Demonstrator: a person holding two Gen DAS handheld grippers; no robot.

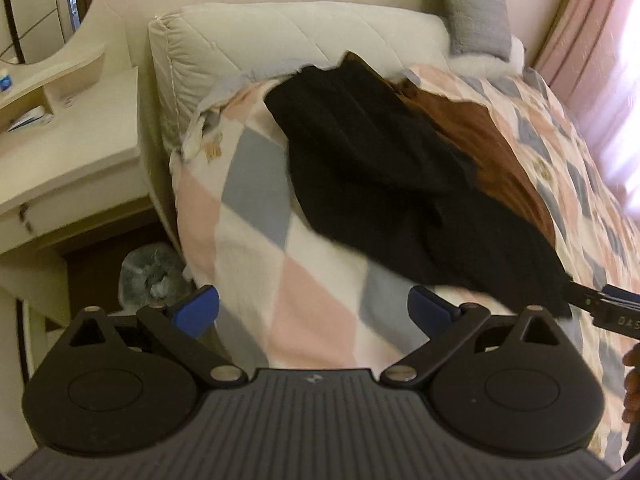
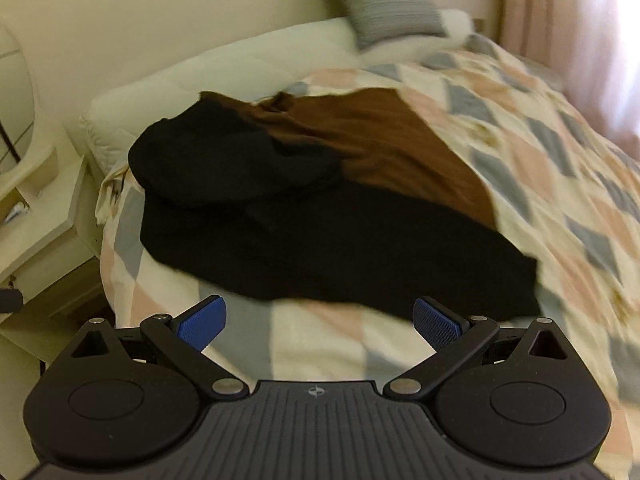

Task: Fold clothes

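Observation:
A black garment lies spread on the checked bed cover, partly over a brown garment. Both show in the right wrist view, black garment in front, brown garment behind it. My left gripper is open and empty, above the cover short of the black garment's near edge. My right gripper is open and empty, just short of the black garment's front hem. The right gripper's body shows at the right edge of the left wrist view, close to the garment's corner.
A cream quilted headboard cushion and a grey pillow stand at the bed's head. A cream bedside table with a mirror is left of the bed, a plastic-lined bin below it. Pink curtains hang at the right.

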